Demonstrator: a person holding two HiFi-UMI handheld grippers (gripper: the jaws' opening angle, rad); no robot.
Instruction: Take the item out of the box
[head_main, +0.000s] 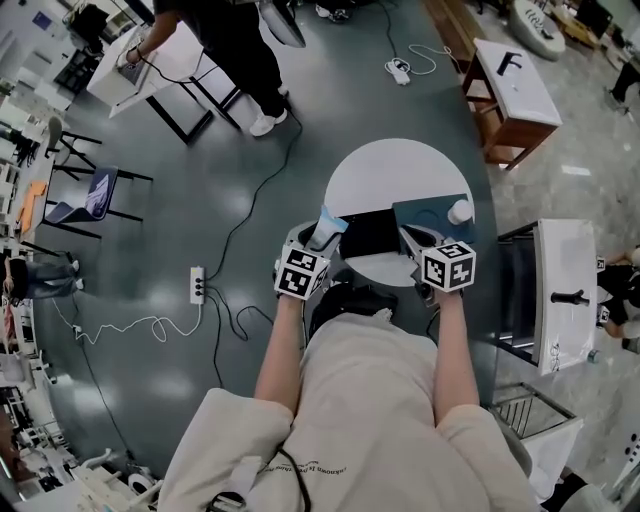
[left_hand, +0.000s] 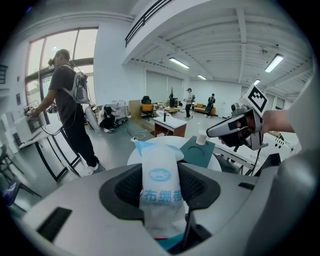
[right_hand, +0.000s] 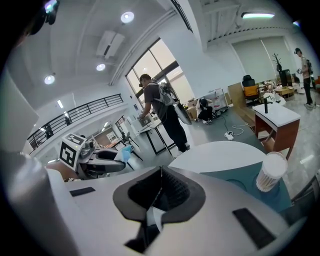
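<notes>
The person's beige shirt fills the bottom of the head view, with both bare forearms reaching forward to a round white table. The left gripper holds a packet over the near-left edge of that table, just beside the left end of a black box and outside it.

In the left gripper view the packet stands upright between the two dark pads, which press on it from either side, so the left gripper is clamped on it. It is a soft plastic sachet, mostly white and slightly see-through. It has a pale blue sealed top that leans to the left, a small blue oval mark and a row of blue printed characters beneath it. A bit of red and teal shows at its lower end, down in the throat of the jaws.

The right gripper points at the right end of the box. In its own view the right gripper has its pads drawn together into one thin line. A small white scrap shows low between them, but I cannot tell what it is.

Right of the box lies a flat teal tray with a small white tub standing on its far corner
</notes>
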